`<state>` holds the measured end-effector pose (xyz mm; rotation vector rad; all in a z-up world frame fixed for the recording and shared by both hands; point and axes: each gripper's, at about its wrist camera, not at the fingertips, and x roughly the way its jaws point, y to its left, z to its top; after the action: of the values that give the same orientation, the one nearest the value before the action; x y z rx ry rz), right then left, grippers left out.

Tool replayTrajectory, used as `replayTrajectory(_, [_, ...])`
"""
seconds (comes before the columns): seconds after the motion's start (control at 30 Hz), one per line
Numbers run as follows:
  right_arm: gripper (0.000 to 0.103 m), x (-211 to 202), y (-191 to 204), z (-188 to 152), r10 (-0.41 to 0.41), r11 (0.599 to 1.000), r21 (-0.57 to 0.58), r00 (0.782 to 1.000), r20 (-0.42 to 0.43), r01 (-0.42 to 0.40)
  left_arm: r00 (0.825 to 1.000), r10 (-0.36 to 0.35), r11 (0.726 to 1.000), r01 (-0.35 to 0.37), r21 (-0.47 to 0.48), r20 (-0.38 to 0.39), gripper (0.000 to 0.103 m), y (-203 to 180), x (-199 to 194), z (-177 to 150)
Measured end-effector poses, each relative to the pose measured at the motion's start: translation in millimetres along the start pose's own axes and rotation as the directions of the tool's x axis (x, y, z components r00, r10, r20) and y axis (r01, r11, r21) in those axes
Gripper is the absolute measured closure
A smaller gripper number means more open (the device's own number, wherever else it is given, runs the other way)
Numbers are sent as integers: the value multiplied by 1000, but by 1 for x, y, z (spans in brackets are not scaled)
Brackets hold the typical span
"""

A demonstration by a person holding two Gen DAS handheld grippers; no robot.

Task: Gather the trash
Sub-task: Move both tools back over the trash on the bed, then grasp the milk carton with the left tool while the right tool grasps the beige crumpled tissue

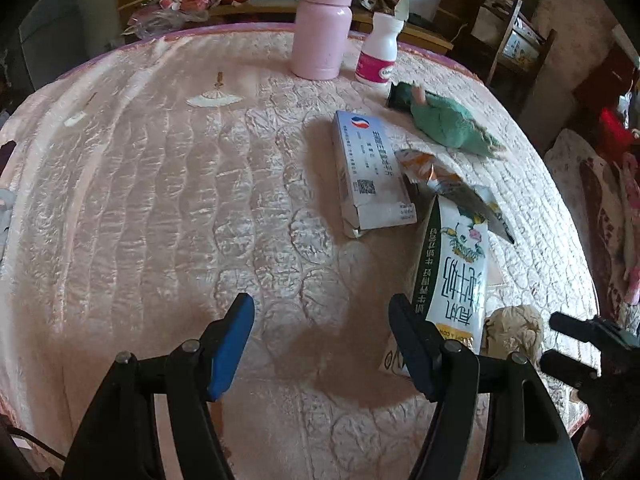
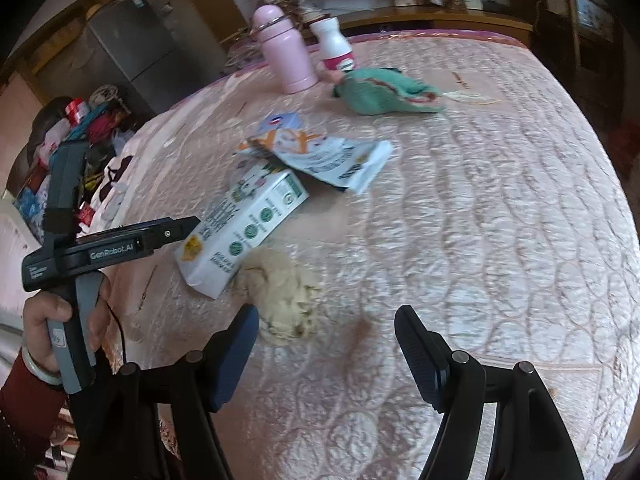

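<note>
- At six o'clock in the left view, the left gripper hangs released, holding nothing, its right finger just beside the milk carton, probably lining up a grab.
- At one o'clock lie a pill box, a wrapper and a green sock; the flask and bottle stand upright, likely keepers.
- At five o'clock, the tissue wad sits at the left finger of the right gripper, spread and empty.
</note>
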<state>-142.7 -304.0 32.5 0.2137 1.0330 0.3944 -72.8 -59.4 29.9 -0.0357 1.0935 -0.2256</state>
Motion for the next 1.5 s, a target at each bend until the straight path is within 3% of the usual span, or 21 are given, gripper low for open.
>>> replayTrajectory(0.13, [29, 11, 8, 5, 22, 1000, -13, 1000, -7, -22, 999, -27, 999, 28, -38, 22, 33, 4, -7, 3])
replayTrajectory(0.33, [29, 30, 21, 11, 20, 999, -46, 1000, -8, -21, 999, -36, 999, 37, -14, 39, 33, -8, -13, 7])
replayTrajectory(0.37, [34, 33, 22, 11, 17, 999, -51, 1000, -3, -17, 999, -38, 999, 38, -7, 39, 33, -10, -13, 8])
replayTrajectory(0.4, [51, 34, 23, 12, 13, 998, -58, 1000, 2, -13, 998, -39, 999, 39, -1, 40, 33, -13, -13, 8])
replayTrajectory(0.43, [59, 34, 25, 12, 9, 998, -63, 1000, 2, -9, 998, -41, 999, 41, 5, 40, 33, -16, -13, 8])
replayTrajectory(0.53, [67, 31, 25, 12, 4, 998, -68, 1000, 16, -2, 998, -57, 998, 56, 28, 40, 33, -27, -10, 9])
replayTrajectory(0.8, [67, -4, -5, 10, -111, 994, -13, 989, 97, 113, 998, -47, 992, 44, 121, 29, 30, -64, 8, 11])
replayTrajectory(1.07, [67, -15, -37, 8, -124, 990, 72, 987, 97, 118, 999, -41, 983, 36, 182, 26, 29, -83, 14, 10])
replayTrajectory(1.3, [67, -13, -39, 7, -127, 990, 79, 987, 102, 119, 1000, -9, 984, 7, 177, 11, 29, -84, 26, 12])
replayTrajectory(1.33, [67, -14, -39, 6, -130, 989, 80, 986, 102, 122, 1000, -9, 984, 7, 178, 10, 31, -84, 27, 12])
replayTrajectory(1.4, [67, -13, -39, 5, -137, 988, 81, 986, 100, 129, 1000, -4, 984, 3, 179, 7, 43, -85, 29, 11])
replayTrajectory(1.5, [67, -12, -38, 4, -145, 987, 80, 984, 100, 137, 1000, -2, 983, -1, 181, 15, 44, -86, 29, 9])
